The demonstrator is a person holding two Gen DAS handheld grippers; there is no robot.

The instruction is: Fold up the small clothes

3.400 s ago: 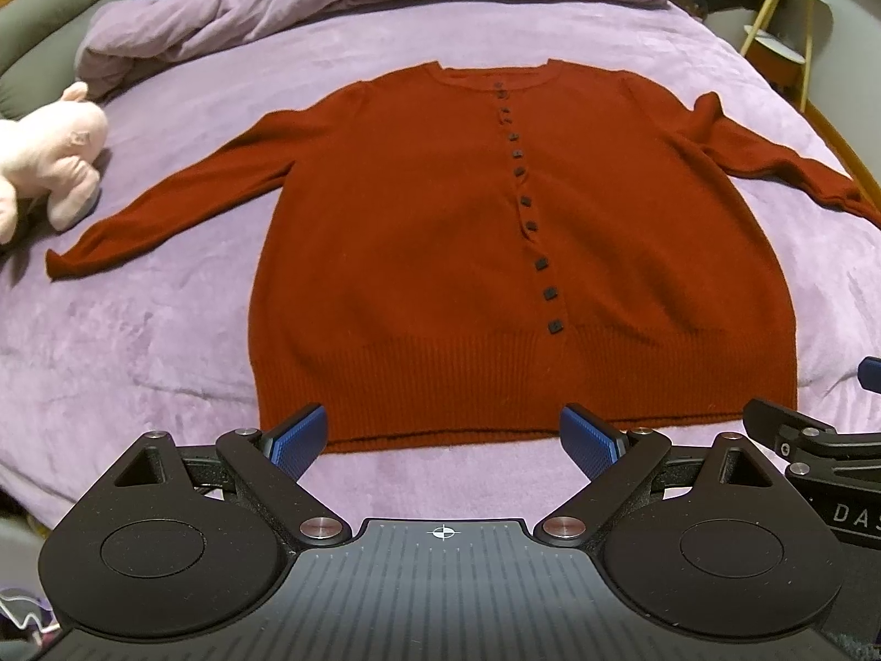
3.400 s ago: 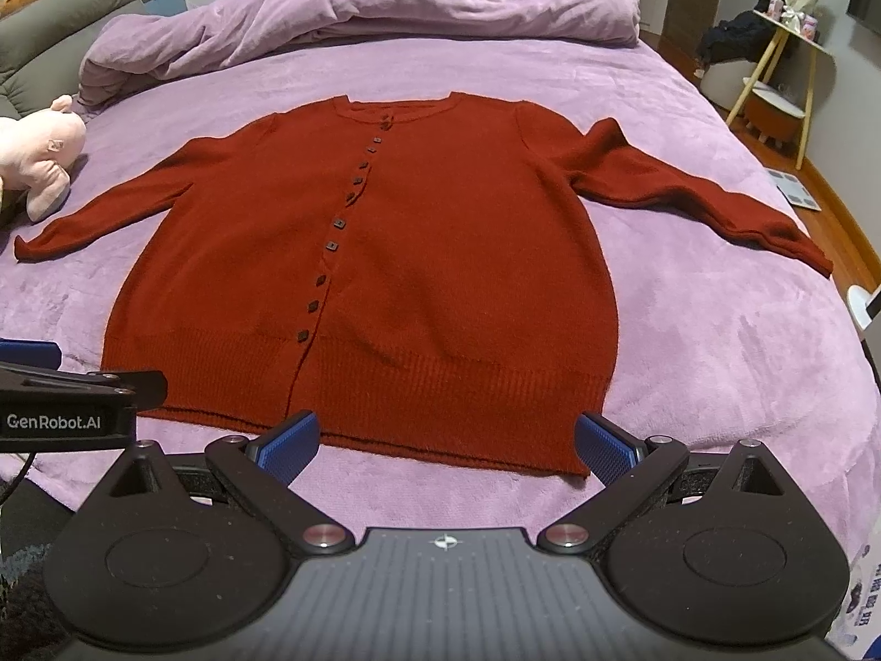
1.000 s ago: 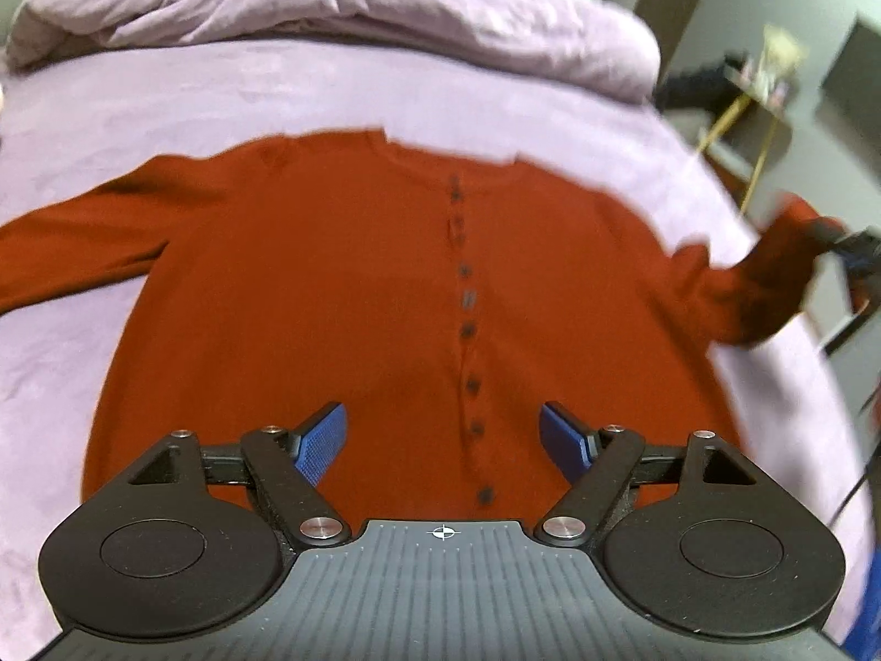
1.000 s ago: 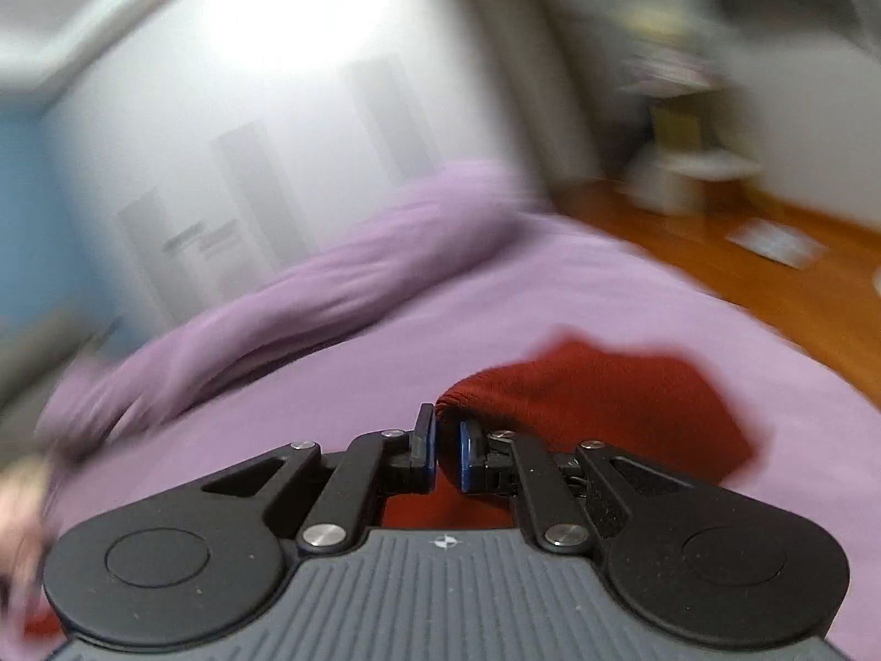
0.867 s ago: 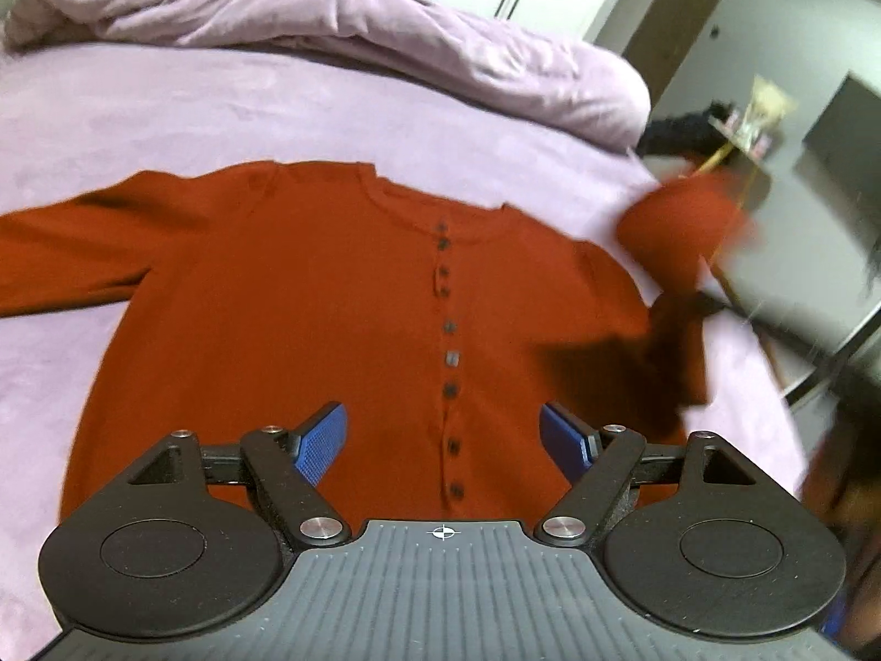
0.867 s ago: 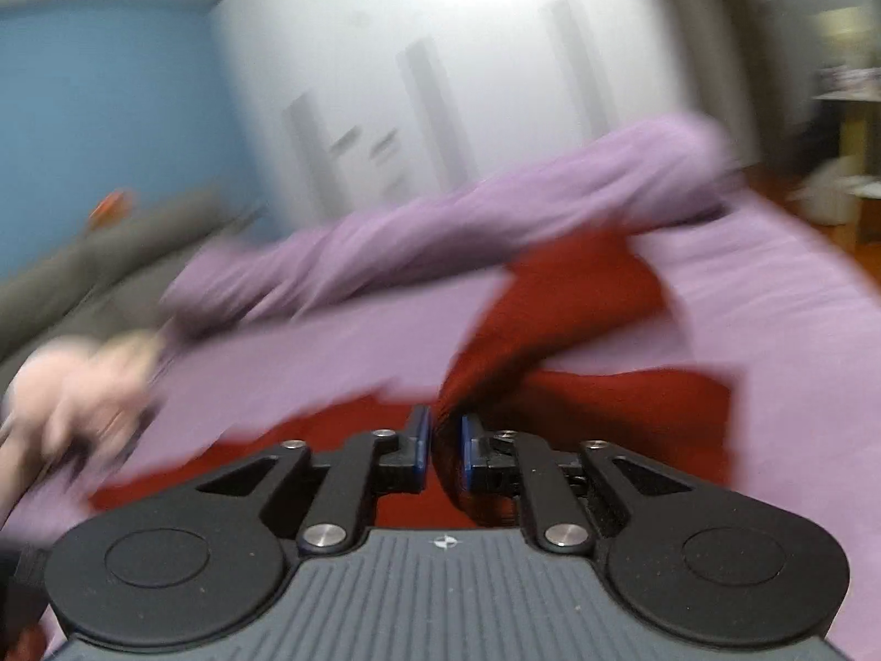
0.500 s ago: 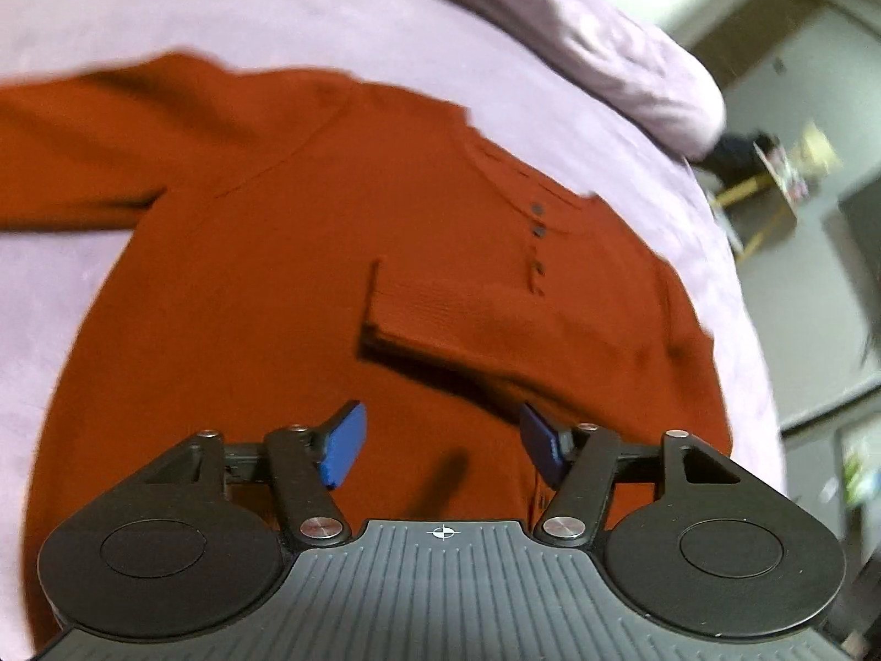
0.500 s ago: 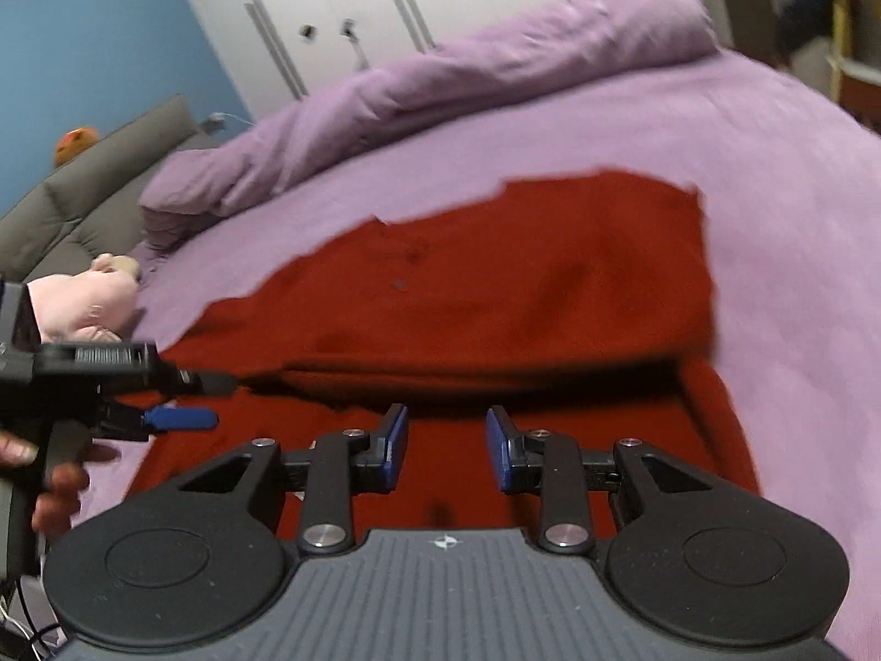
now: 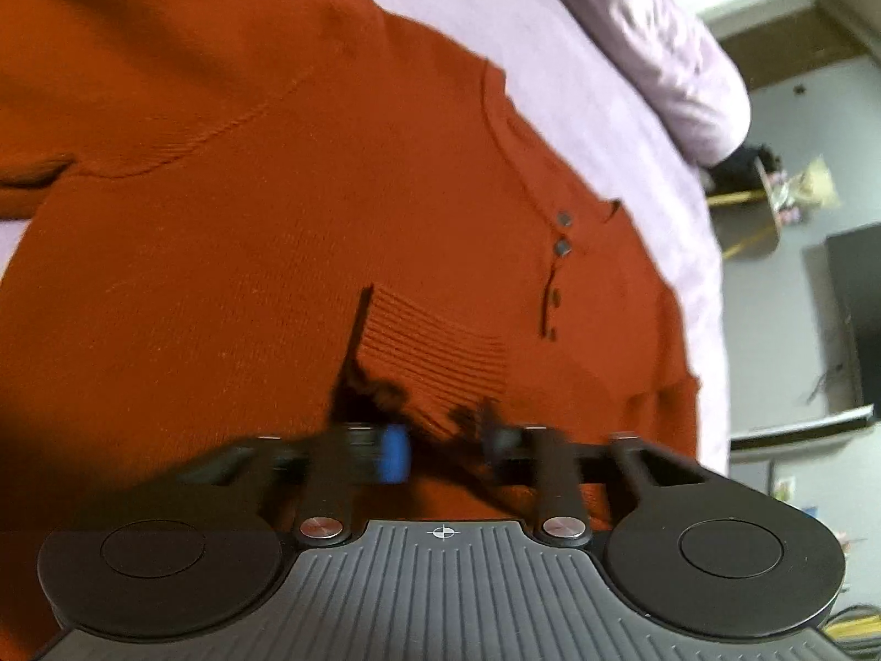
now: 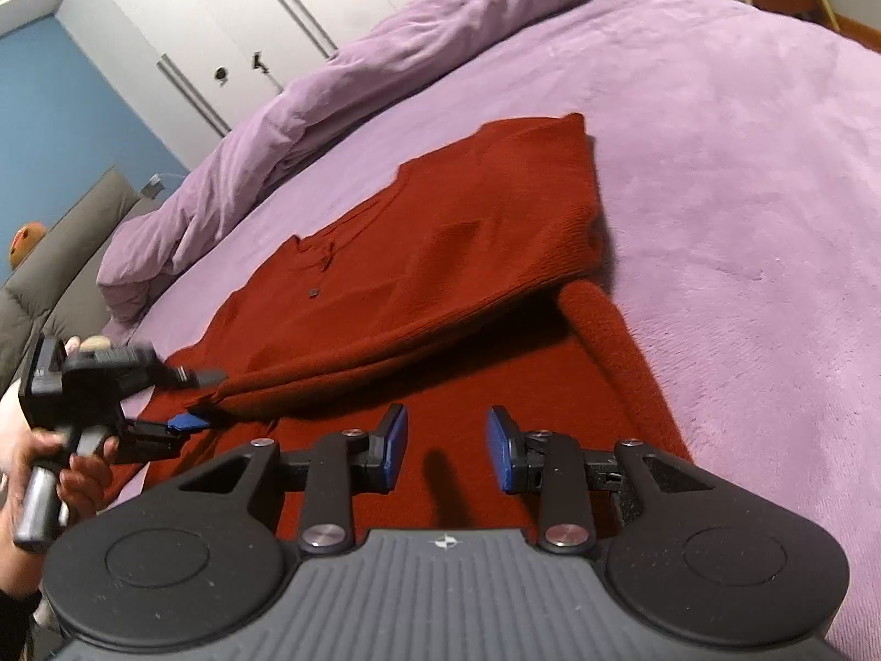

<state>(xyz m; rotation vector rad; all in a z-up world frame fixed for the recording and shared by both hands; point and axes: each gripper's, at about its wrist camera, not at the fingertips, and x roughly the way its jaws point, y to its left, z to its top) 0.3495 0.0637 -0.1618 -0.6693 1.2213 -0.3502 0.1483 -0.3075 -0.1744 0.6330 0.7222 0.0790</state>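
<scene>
A rust-red buttoned cardigan (image 9: 231, 253) lies flat on the purple bed; it also shows in the right wrist view (image 10: 440, 253). Its right sleeve is folded across the chest, and the ribbed cuff (image 9: 435, 352) lies just ahead of my left gripper (image 9: 446, 440). The left gripper's jaws are blurred and part open, set around the cuff's near edge. In the right wrist view the left gripper (image 10: 192, 396) sits at the cuff end of the folded sleeve (image 10: 352, 352). My right gripper (image 10: 446, 446) is open and empty, low over the cardigan's lower body.
A bunched purple duvet (image 10: 352, 71) lies along the bed's far side. White wardrobe doors (image 10: 231, 27) stand behind it. A grey sofa (image 10: 60, 253) is at the left. A side table (image 9: 765, 204) and a dark screen (image 9: 859, 319) stand beyond the bed's right edge.
The right gripper let go of the sleeve after carrying it over the chest and has drawn back, open. The left gripper moved down to the cuff and its jaws have narrowed.
</scene>
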